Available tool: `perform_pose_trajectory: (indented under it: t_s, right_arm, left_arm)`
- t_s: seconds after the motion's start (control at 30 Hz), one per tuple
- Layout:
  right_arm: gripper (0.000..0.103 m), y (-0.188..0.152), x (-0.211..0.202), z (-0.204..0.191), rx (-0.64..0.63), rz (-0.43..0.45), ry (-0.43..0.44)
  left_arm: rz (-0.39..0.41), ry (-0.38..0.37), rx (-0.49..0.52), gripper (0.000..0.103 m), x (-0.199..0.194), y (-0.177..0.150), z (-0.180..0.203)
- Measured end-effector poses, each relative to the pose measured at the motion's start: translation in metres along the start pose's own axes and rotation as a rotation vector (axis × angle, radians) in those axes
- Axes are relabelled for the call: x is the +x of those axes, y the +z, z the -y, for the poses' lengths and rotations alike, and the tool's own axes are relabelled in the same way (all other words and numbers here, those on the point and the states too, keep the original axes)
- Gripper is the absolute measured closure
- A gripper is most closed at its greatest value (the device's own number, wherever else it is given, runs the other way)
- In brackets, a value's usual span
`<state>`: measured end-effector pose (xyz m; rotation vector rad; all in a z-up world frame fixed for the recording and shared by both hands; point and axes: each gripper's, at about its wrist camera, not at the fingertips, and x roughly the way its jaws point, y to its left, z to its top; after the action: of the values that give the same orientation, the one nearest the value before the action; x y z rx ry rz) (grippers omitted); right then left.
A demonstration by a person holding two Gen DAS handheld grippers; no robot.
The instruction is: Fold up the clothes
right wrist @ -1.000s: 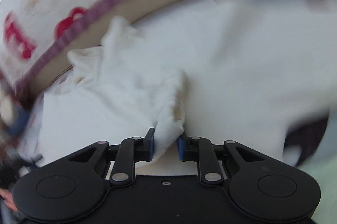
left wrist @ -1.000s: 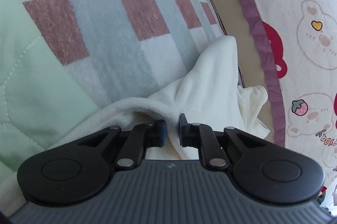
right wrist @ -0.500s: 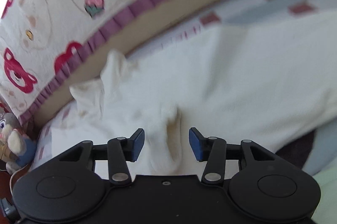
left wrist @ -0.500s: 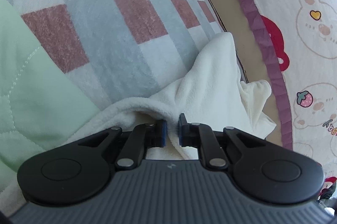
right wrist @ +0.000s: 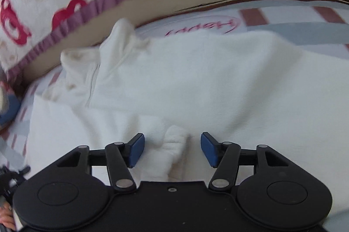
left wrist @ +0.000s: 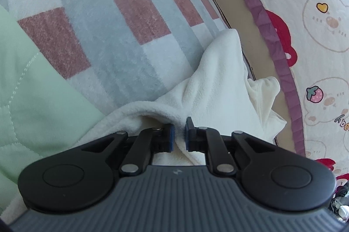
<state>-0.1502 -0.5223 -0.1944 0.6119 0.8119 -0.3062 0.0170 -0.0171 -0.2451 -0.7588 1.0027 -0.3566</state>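
- Left gripper (left wrist: 179, 133) clamped tight on a pinch of the fleece (left wrist: 218, 83), rest of it running ahead and right toward the pillow (left wrist: 316, 35)
- Right gripper (right wrist: 172, 150) wide apart, cuff (right wrist: 174, 140) lying loose between the pads, not touching either
- Fleece spread flat on the blanket (left wrist: 104, 20) ahead of the right gripper, collar (right wrist: 117, 44) far ahead-left
- Probably mid-fold: worth keeping the left pinch firm, pulling slow, smoothing wrinkles before creasing
- No bins or baskets anywhere in view

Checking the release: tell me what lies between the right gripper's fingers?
A small bunched fold of the white garment, untouched by the open right gripper, in the right wrist view.
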Motion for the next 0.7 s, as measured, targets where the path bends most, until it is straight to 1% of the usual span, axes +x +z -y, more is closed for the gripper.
perform_pose_trajectory:
  t_s: [0.03, 0.07, 0.1, 0.13, 0.2, 0.23, 0.27, 0.37, 0.43, 0.47, 0.57, 0.63, 0.7]
  right_arm:
    - [0.037, -0.003, 0.003, -0.008, -0.074, 0.016, 0.027]
    - [0.047, -0.005, 0.007, -0.016, -0.148, 0.032, 0.054]
    - [0.067, -0.007, 0.005, -0.025, -0.225, 0.056, 0.059]
    - [0.071, -0.010, 0.003, -0.035, -0.303, 0.081, 0.063]
    - [0.071, -0.012, -0.024, -0.044, -0.330, 0.214, -0.003]
    - [0.071, -0.011, -0.039, -0.041, -0.298, 0.265, -0.036]
    - [0.072, -0.011, -0.050, -0.033, -0.256, 0.294, -0.059]
    - [0.072, -0.017, -0.041, -0.006, -0.188, 0.217, -0.114]
    - [0.072, -0.019, -0.028, 0.007, -0.124, 0.156, -0.100]
    - [0.072, -0.018, -0.025, 0.010, -0.094, 0.154, -0.095]
    - [0.071, -0.018, -0.026, 0.007, -0.108, 0.156, -0.109]
    - [0.071, -0.021, -0.025, 0.005, -0.135, 0.151, -0.131]
    - [0.071, -0.023, -0.024, 0.003, -0.141, 0.142, -0.144]
  left_arm:
    - [0.000, 0.003, 0.006, 0.092, 0.000, 0.000, 0.001]
    - [0.002, 0.007, 0.014, 0.092, 0.000, -0.001, 0.002]
    - [0.004, 0.012, 0.023, 0.092, 0.000, -0.002, 0.004]
    - [0.005, 0.017, 0.033, 0.092, 0.000, -0.002, 0.005]
    - [0.008, 0.027, 0.052, 0.092, -0.001, -0.003, 0.008]
    - [0.010, 0.031, 0.061, 0.092, -0.001, -0.003, 0.009]
    - [0.009, 0.032, 0.075, 0.091, -0.001, -0.004, 0.011]
    - [0.005, 0.033, 0.146, 0.089, -0.001, -0.007, 0.018]
    - [0.011, 0.062, 0.222, 0.089, -0.001, -0.010, 0.027]
    - [0.009, 0.074, 0.247, 0.089, -0.002, -0.011, 0.030]
    - [-0.009, 0.100, 0.303, 0.086, -0.010, -0.011, 0.040]
    - [-0.016, 0.094, 0.349, 0.084, -0.018, -0.008, 0.048]
    - [-0.002, 0.068, 0.417, 0.080, -0.022, 0.001, 0.064]
